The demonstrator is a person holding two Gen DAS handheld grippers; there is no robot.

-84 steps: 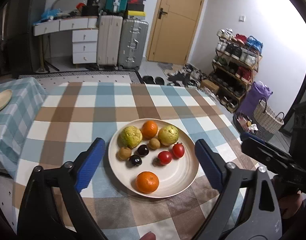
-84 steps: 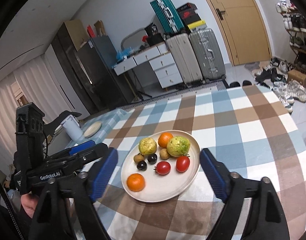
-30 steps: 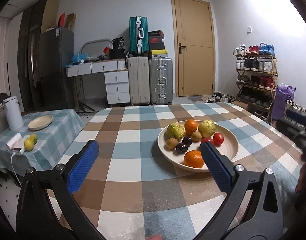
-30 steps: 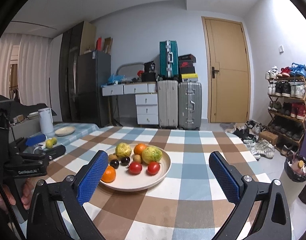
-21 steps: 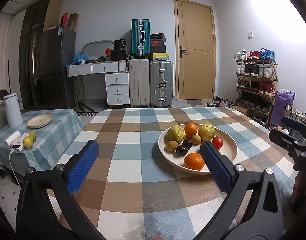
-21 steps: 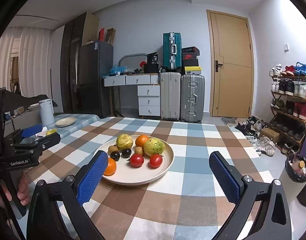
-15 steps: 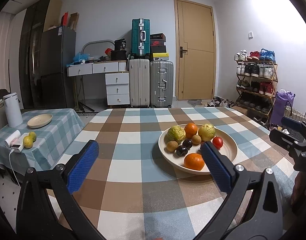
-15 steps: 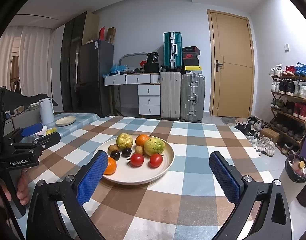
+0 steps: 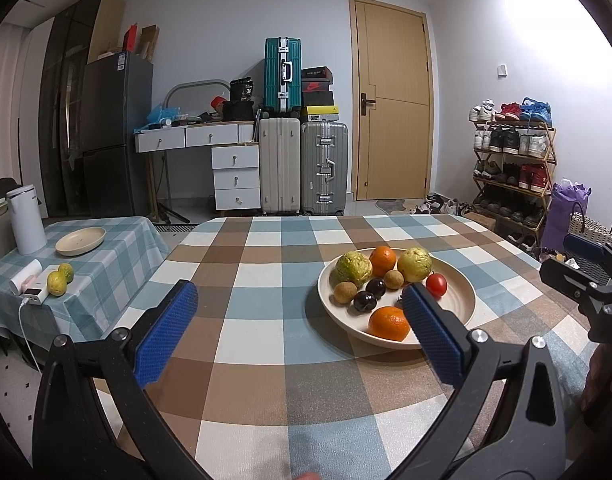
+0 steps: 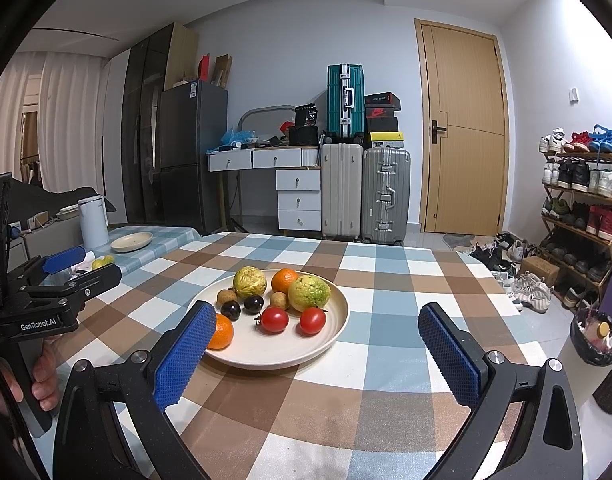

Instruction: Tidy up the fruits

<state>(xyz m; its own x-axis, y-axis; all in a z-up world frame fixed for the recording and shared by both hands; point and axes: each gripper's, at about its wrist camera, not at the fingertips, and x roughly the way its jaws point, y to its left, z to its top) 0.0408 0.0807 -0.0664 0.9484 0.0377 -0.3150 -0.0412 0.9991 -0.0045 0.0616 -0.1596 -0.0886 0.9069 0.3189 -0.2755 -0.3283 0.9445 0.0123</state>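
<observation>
Both grippers (image 9: 302, 334) (image 10: 326, 352) gape (holding nothing) — fruit plate (image 10: 330, 340) ahead.

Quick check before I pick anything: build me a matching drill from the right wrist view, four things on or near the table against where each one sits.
Things:
1. near orange
2. two tomatoes
3. empty plate
4. white kettle

Places:
A. side table, left of the empty plate
B. front of the fruit plate, side by side
C. fruit plate's left edge, partly behind the right gripper's left finger
D. side table, nothing on it

Pairs: 1-C, 2-B, 3-D, 4-A
</observation>
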